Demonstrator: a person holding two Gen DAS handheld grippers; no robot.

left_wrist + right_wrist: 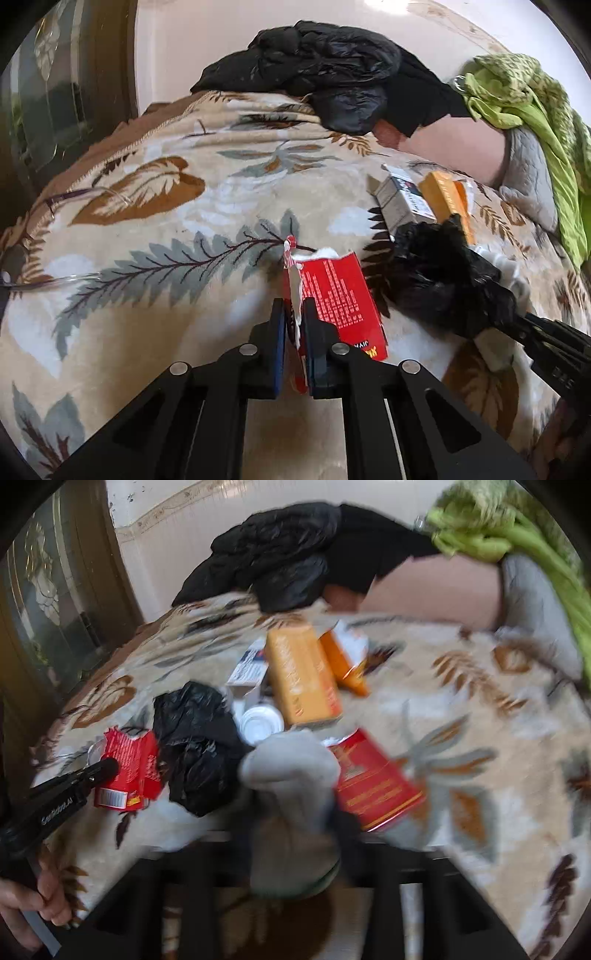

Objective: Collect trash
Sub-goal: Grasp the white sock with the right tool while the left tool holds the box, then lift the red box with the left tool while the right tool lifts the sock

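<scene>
Clamped between my left gripper (294,325), the torn red cardboard box (341,295) feels light and crushable, best held by its stiff edge just left of the crumpled black plastic bag (443,280), while my right gripper (295,812) grasps something grey, blurred.

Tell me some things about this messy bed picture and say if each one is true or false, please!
1. The left gripper is pinching a torn red box. True.
2. The blanket has leaf patterns. True.
3. The crumpled bag between the boxes is white. False: it is black.
4. The orange box is standing upright. False: it lies flat on the blanket.
5. Something green is piled at the far right. True.
</scene>
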